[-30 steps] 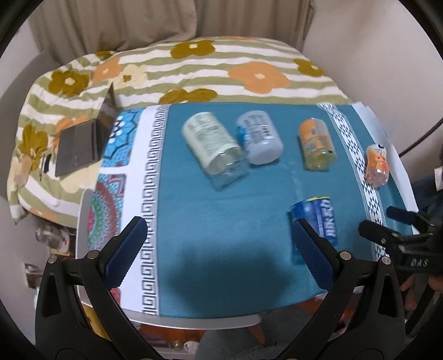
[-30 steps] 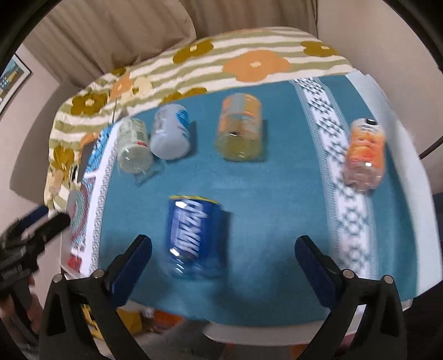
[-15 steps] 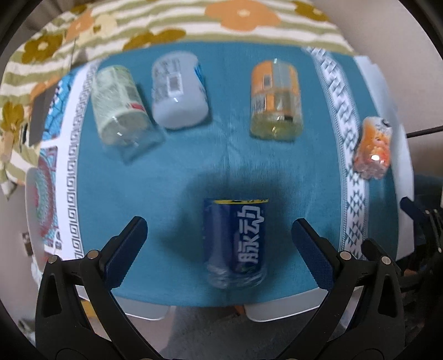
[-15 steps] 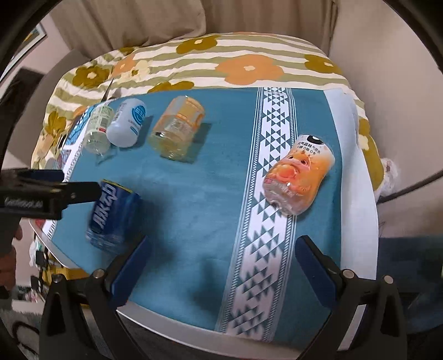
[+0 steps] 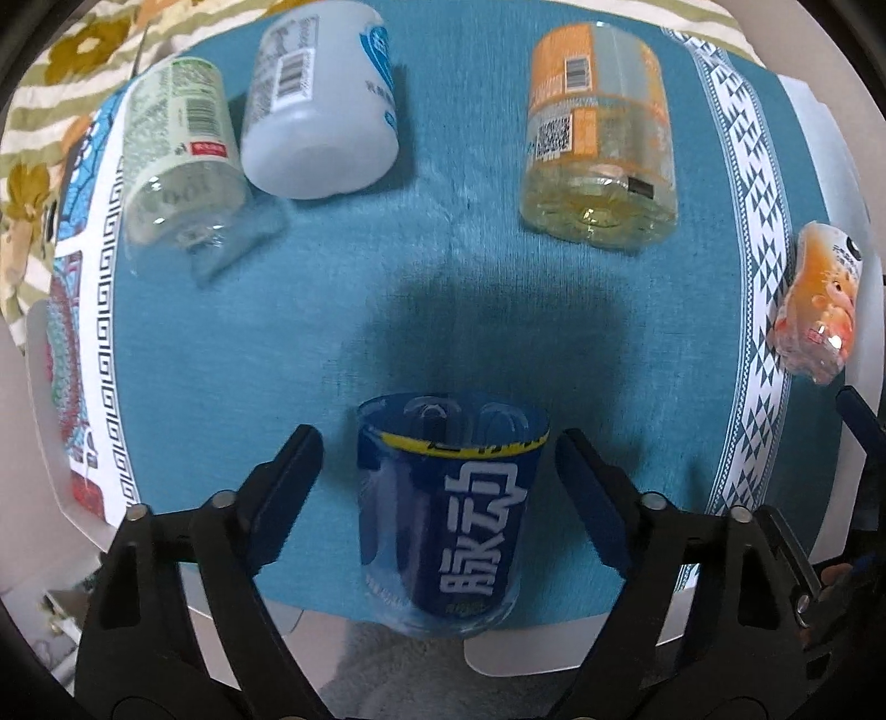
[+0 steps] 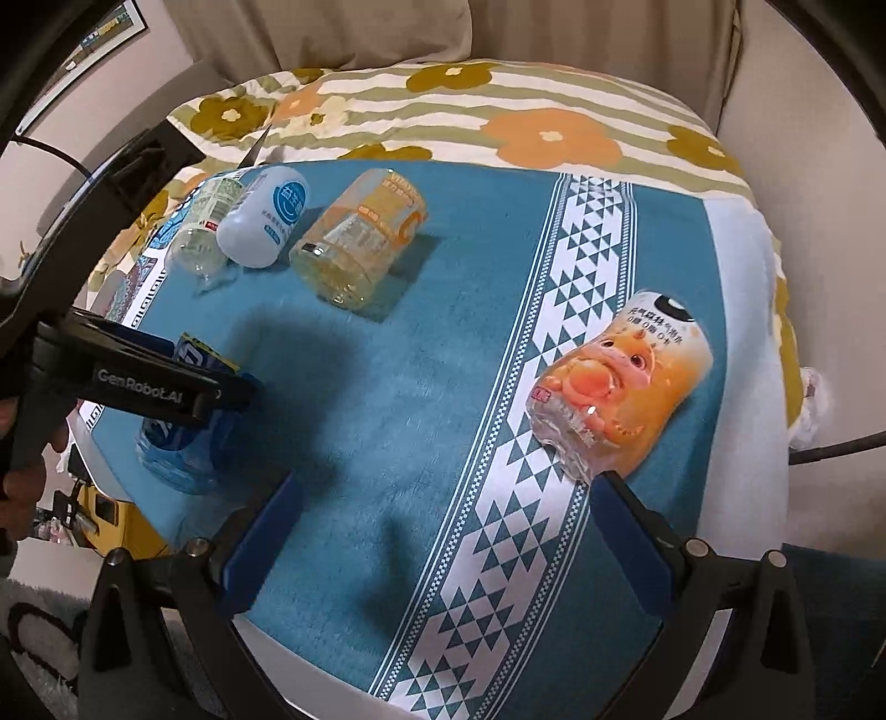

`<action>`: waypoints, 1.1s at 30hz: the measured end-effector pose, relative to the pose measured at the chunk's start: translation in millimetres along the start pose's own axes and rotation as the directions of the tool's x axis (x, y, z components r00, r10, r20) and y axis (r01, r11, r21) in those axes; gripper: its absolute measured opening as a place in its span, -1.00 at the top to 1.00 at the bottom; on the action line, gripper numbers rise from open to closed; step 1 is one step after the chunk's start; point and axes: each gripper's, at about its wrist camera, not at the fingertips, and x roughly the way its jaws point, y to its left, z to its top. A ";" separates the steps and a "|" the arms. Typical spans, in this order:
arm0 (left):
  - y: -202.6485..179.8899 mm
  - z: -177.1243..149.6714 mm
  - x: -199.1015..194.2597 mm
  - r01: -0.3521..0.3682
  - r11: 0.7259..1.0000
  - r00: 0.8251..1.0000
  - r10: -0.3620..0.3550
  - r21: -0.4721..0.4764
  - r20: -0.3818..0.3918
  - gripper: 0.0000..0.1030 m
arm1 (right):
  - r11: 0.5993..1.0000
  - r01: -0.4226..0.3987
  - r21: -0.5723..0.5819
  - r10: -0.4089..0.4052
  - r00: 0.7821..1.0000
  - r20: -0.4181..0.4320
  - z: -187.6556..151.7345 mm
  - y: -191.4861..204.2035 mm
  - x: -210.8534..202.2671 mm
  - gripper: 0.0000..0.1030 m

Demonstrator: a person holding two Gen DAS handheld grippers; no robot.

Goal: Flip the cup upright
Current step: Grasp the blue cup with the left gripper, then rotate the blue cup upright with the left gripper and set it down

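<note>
Home bedroom, flower-patterned bedspread (image 6: 498, 116) behind a small table with teal patterned cloth (image 6: 443, 343), curtains (image 6: 360, 33)

Your table (image 5: 720, 603) wears a teal cloth (image 5: 332, 343); on it, beyond the blue cup (image 5: 443, 520), lie four cups on their sides.

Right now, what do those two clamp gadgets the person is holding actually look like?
Each hand-held gripper is a black plastic frame with two angled arms, silver rivets at the joints and flat blue pads on the fingertips. The left hand-held gripper shows this closely; in the right camera its side reads "GenRobot.AI" in pale letters. The right hand-held gripper looks identical. No sleeves are visible.
</note>
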 end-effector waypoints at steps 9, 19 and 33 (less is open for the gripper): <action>4.3 7.4 16.9 0.027 1.000 0.999 -0.027 -0.003 -0.034 -0.33 | 1.000 0.007 0.015 -0.008 1.000 0.012 3.9 -8.6 -0.4 -1.00; 12.1 -0.2 -22.9 0.089 0.996 0.994 -0.089 0.011 0.059 -0.30 | 0.999 0.016 0.047 -0.018 0.999 0.049 3.7 -5.3 -15.6 -1.00; 34.9 -22.6 -54.6 0.179 0.978 0.777 -0.206 0.105 0.595 -0.30 | 0.995 0.050 0.087 -0.060 0.991 0.120 -9.1 10.2 -25.4 -1.00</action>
